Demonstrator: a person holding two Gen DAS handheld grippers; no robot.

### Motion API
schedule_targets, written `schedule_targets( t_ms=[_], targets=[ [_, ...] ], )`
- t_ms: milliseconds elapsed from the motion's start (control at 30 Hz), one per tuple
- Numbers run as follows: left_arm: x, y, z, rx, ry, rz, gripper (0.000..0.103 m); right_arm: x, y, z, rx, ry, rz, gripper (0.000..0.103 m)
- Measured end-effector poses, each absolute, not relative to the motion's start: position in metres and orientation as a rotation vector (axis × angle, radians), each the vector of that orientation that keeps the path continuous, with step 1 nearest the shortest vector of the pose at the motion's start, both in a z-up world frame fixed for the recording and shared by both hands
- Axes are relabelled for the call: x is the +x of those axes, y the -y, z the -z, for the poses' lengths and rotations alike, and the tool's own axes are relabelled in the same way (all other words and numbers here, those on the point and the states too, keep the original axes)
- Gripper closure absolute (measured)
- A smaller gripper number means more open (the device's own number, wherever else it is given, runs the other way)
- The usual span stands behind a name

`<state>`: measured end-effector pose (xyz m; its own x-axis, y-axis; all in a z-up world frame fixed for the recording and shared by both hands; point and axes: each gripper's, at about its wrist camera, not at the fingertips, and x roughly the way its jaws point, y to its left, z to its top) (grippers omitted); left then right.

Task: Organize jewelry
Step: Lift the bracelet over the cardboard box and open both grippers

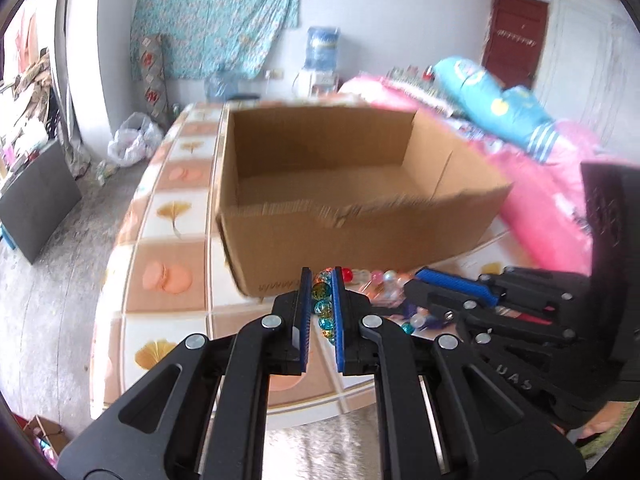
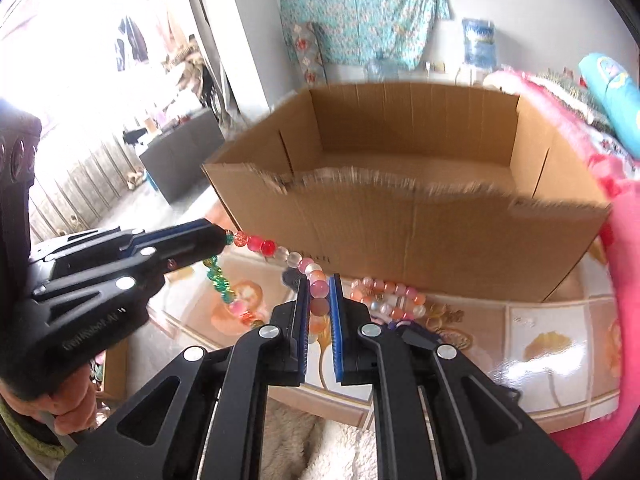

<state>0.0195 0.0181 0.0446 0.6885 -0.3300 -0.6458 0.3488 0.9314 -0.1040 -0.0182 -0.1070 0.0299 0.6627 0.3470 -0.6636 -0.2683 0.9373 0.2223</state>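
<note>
beads of glass or plastic, strung as one long necklace (image 2: 276,250), are seen stretched between the two grippers just in front of the cardboard box (image 2: 400,184). the teal and amber end of the strand is pinched between the narrow blue pads of the left gripper (image 1: 322,280), and the pink and white stretch is pinched in the same narrow way by the right gripper (image 2: 319,286); both pairs of fingers are closed on the beads, not spread. from each grip a loose part of the strand is seen hanging toward the patterned tablecloth (image 1: 168,208), and a further heap of pink and pearl beads (image 2: 394,300) lies on the cloth against the box's near wall. whether that heap belongs to the same strand cannot be told.

the step in hand is judged to be the lift: the necklace has been gripped at two places and is held clear of the table, not yet over the box. the box is open at the top and nothing is seen in it. for the next move, both grippers would need to be carried together above the torn near rim, with the span kept slack enough that the string is not strained, and the hanging tails cleared over the edge before any release. a pink quilt (image 1: 552,200) is bunched to the right of the box.
</note>
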Motion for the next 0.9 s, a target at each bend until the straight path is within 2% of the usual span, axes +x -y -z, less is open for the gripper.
schedule_targets(
  t_ms=[267, 467, 633, 900],
  targets=[
    [0.027, -0.01, -0.119, 0.049, -0.548, 0.449, 0.094, 0.001, 0.118, -0.107, 0.081, -0.599, -0.39, 0.093],
    [0.086, 0.01, -0.145, 0.069, -0.578, 0.447, 0.094, 0.08, 0.134, -0.133, 0.091, -0.644, -0.43, 0.093],
    [0.153, 0.019, -0.136, 0.11, -0.696, 0.4, 0.094, 0.162, 0.138, -0.109, 0.132, -0.825, -0.473, 0.093],
    [0.229, 0.026, -0.084, 0.226, -0.889, 0.318, 0.094, 0.264, 0.127, -0.029, 0.169, -1.145, -0.495, 0.093]
  ],
)
